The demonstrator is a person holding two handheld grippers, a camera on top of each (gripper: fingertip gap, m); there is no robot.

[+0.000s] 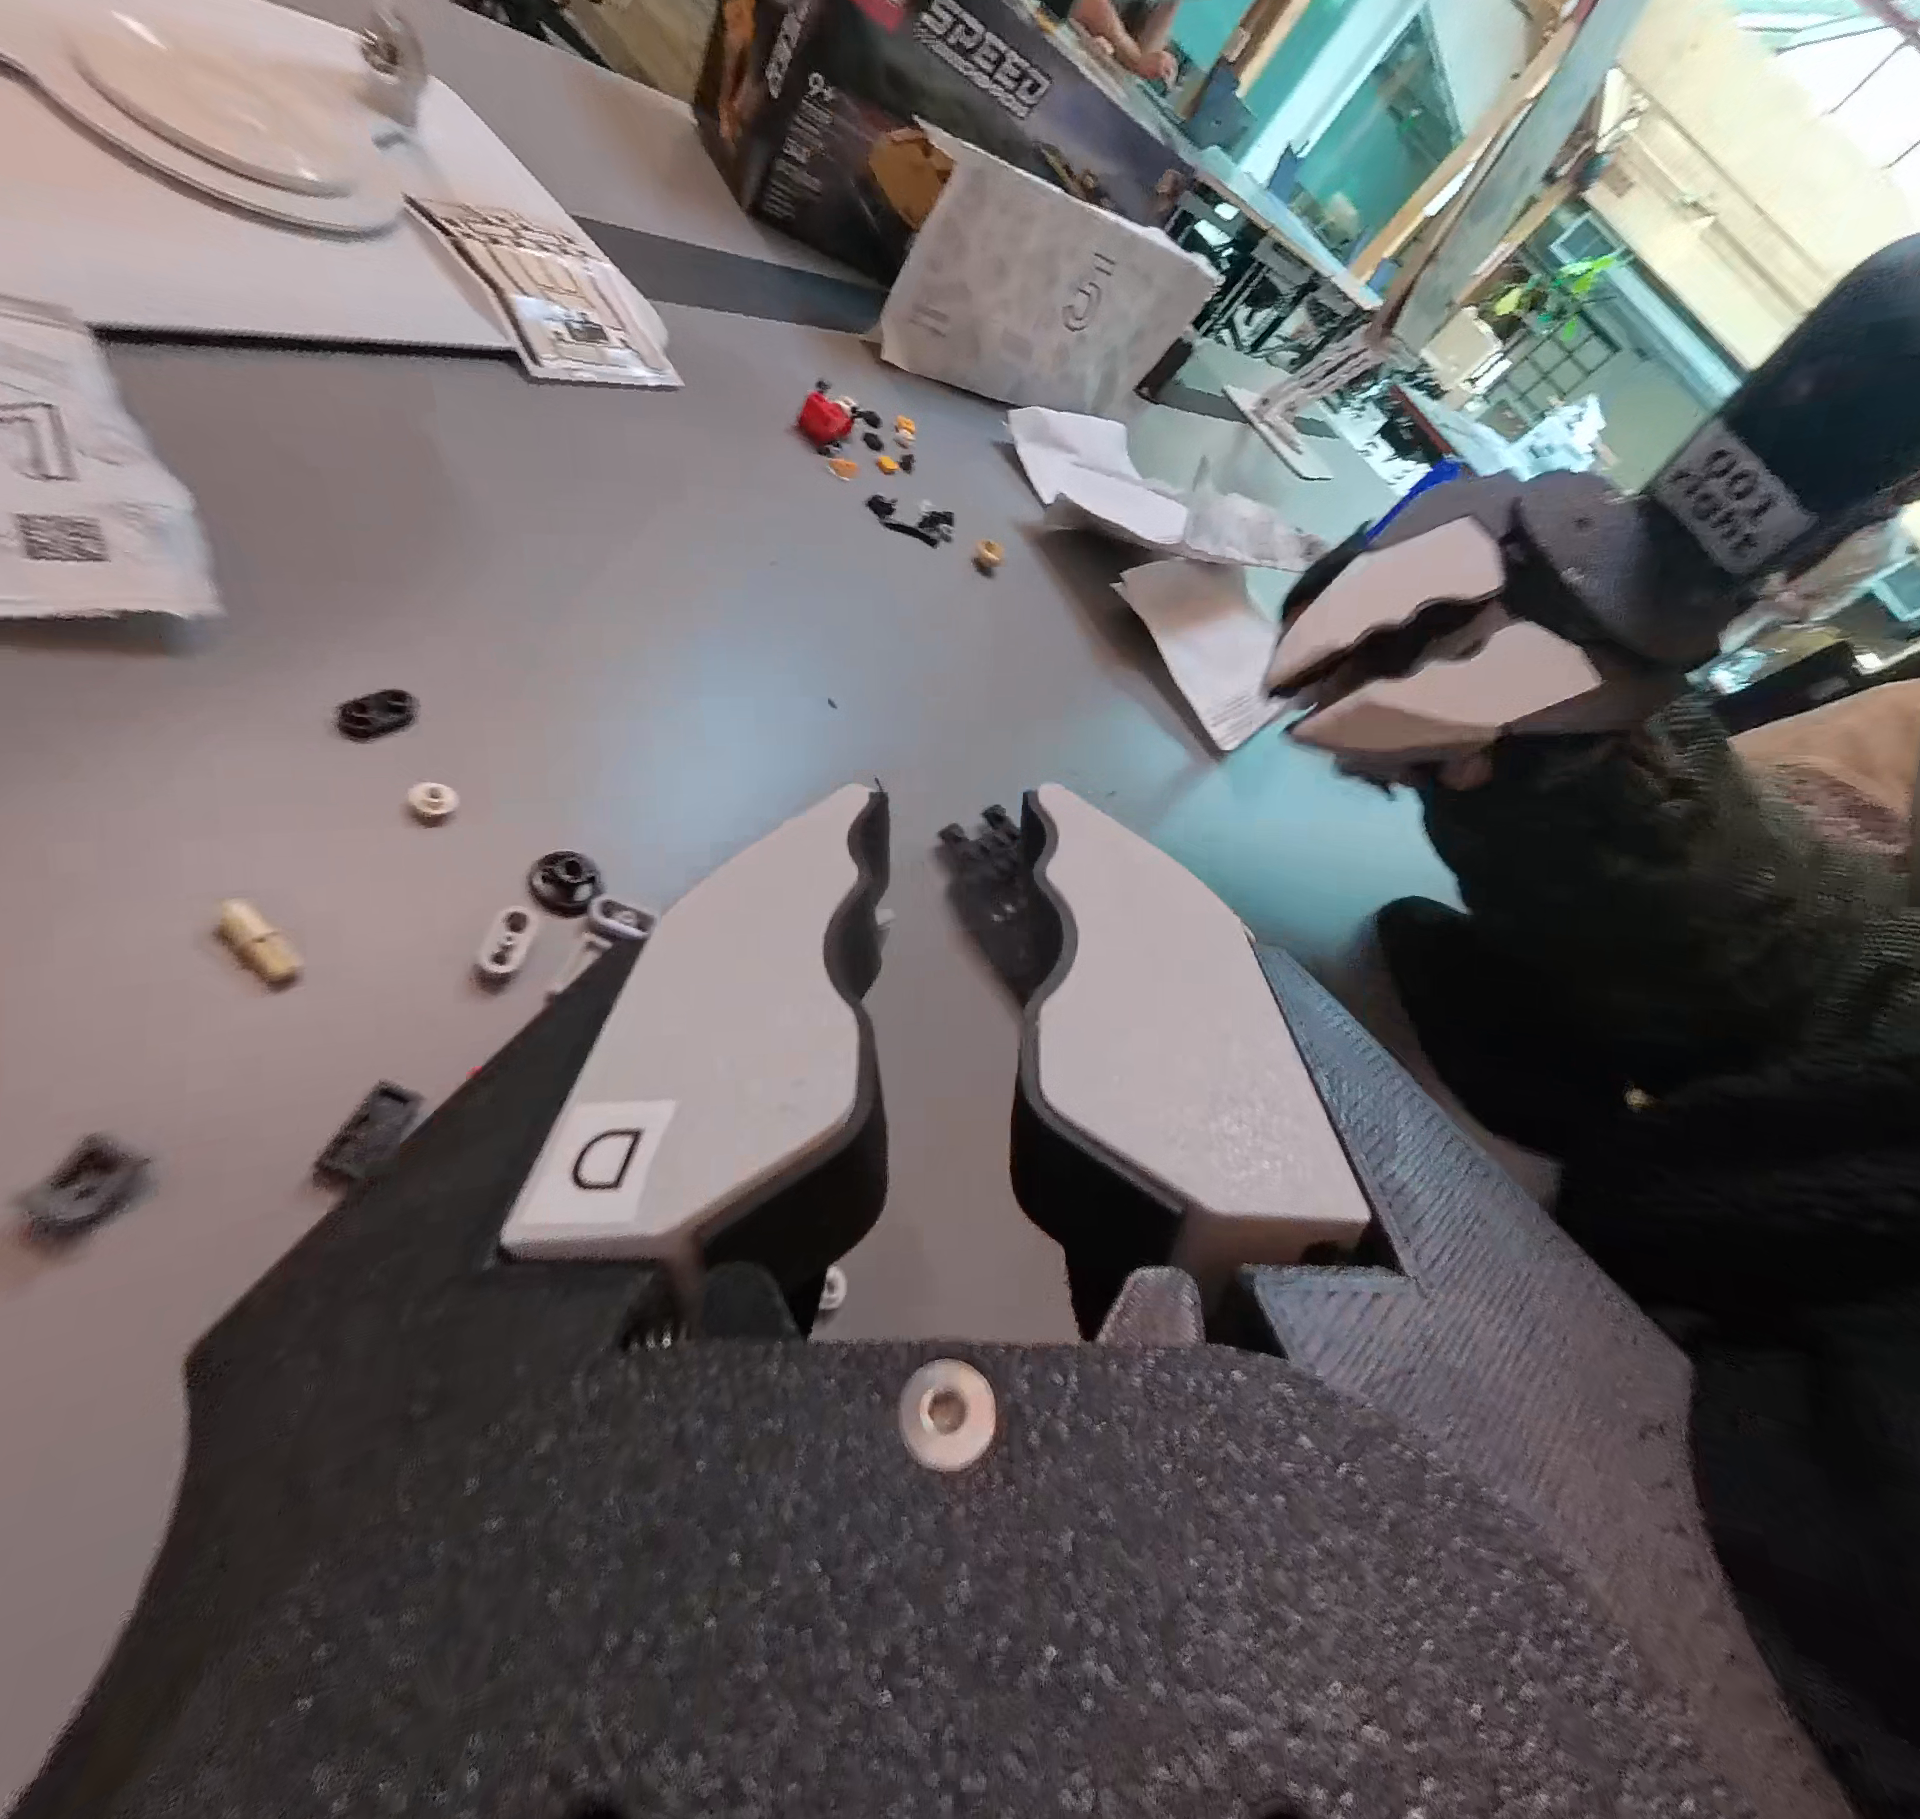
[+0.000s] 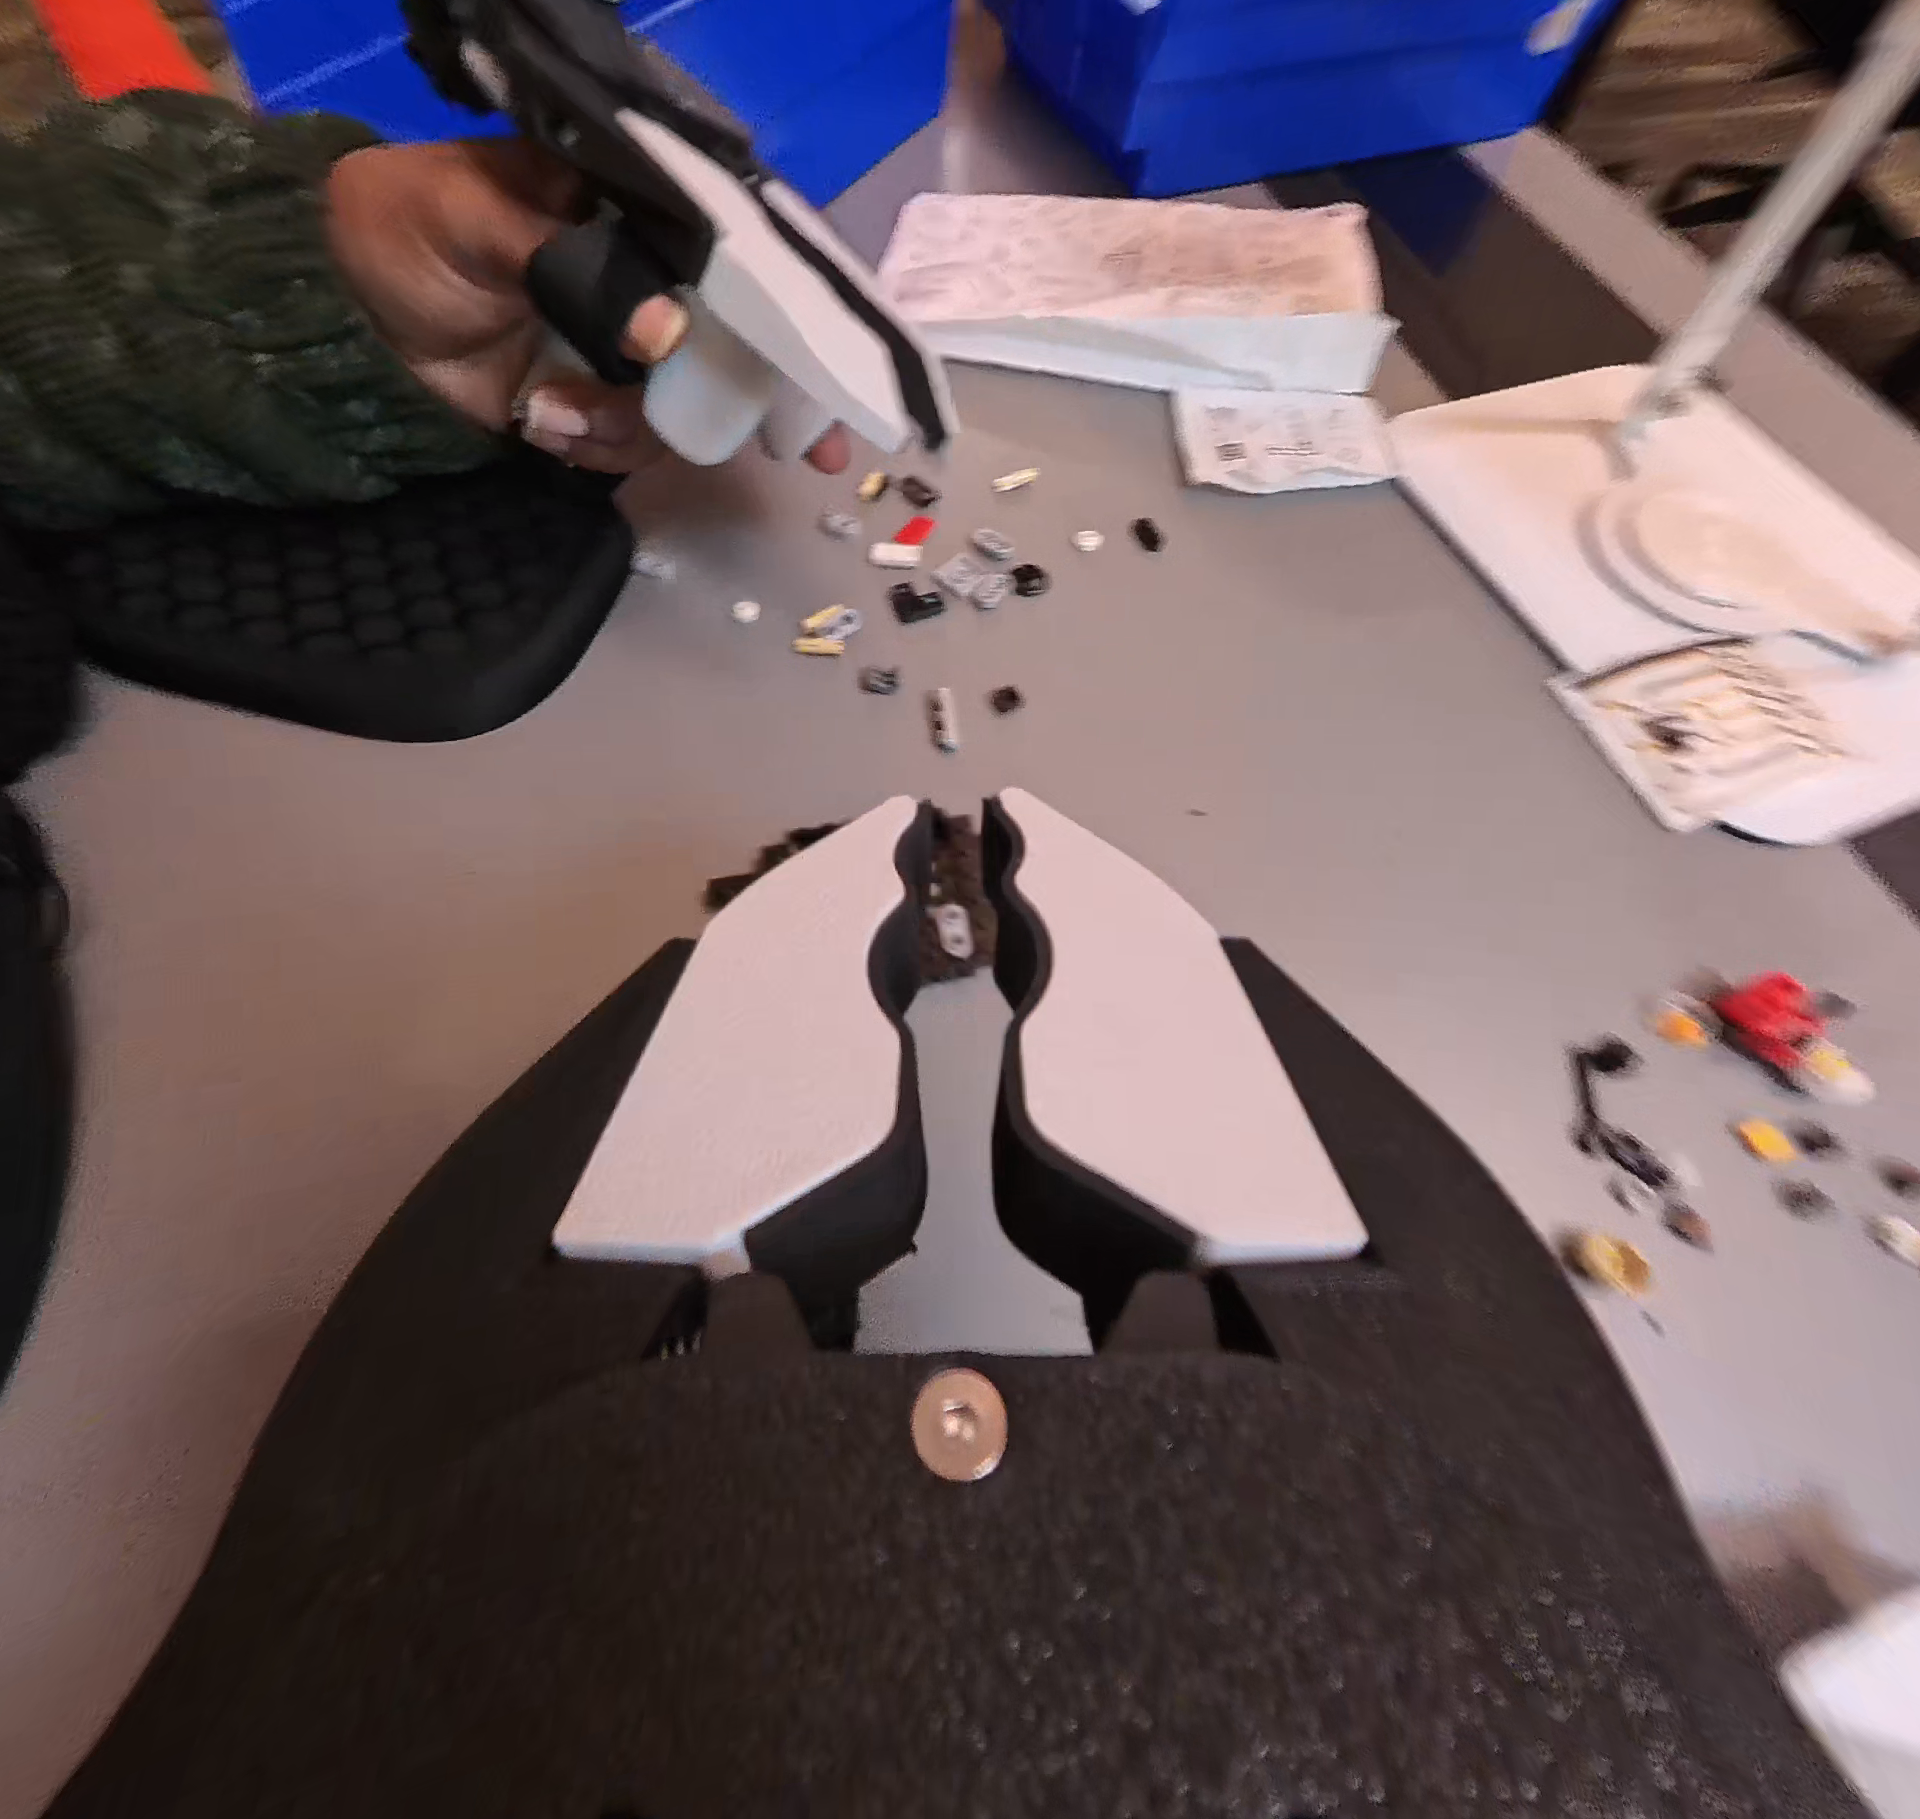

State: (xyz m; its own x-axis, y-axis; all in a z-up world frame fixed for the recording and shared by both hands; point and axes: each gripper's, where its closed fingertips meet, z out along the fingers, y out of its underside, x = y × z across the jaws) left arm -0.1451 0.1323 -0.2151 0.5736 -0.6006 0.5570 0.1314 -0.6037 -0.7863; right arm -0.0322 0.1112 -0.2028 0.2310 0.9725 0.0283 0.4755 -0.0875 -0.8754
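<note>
My grey table [image 1: 644, 626] has lots of tiny bricks on it. A black ring [image 1: 376, 715], a white stud [image 1: 432, 799] and a tan pin [image 1: 260, 941] lie apart from each other. Farther off sits a little heap with a red piece [image 1: 823, 415]. Torn paper bags [image 1: 1132, 491], a leaflet [image 1: 551, 299], a toy box [image 1: 883, 96] and a white lamp base [image 1: 208, 128] rest on it too.

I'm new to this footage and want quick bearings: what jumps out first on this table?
Small building bricks lie scattered over the grey table, with a red cluster farther back. A black studded piece sits between the right tool's nearly closed fingers. Behind stands a dark toy box, and blue bins line the table's other side.
</note>
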